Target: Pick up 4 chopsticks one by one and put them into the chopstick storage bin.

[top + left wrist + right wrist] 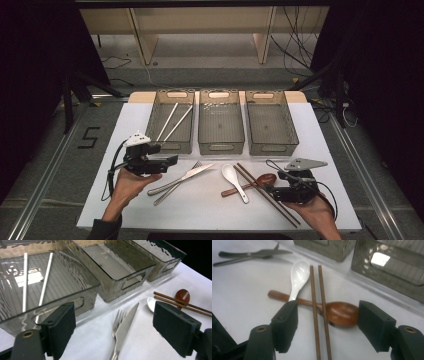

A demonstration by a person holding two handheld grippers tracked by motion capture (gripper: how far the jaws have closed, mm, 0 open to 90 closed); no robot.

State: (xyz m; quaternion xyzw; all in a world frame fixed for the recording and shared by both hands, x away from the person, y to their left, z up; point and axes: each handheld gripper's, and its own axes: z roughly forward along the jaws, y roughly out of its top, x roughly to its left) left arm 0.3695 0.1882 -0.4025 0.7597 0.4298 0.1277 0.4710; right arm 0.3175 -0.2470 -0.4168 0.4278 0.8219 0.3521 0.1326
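On the white table lie a metal fork (172, 192) and knife (182, 179), a white spoon (234, 177), a wooden spoon (262, 180) and two brown chopsticks (249, 176) laid across it. My left gripper (170, 161) hovers open near the front of the left bin, its jaws wide above the fork (118, 316) and knife (126, 322). My right gripper (272, 190) is open low over the table. In its own view the jaws stand either side of the brown chopsticks (314, 302) and the wooden spoon (342, 312), apart from both. The white spoon (299, 275) lies just beyond.
Three grey see-through bins stand in a row behind the cutlery: left bin (172, 146), middle bin (220, 148), right bin (274, 149). Two pale chopsticks (172, 121) lie in the left bin. The white table top (210, 205) ends close behind my hands.
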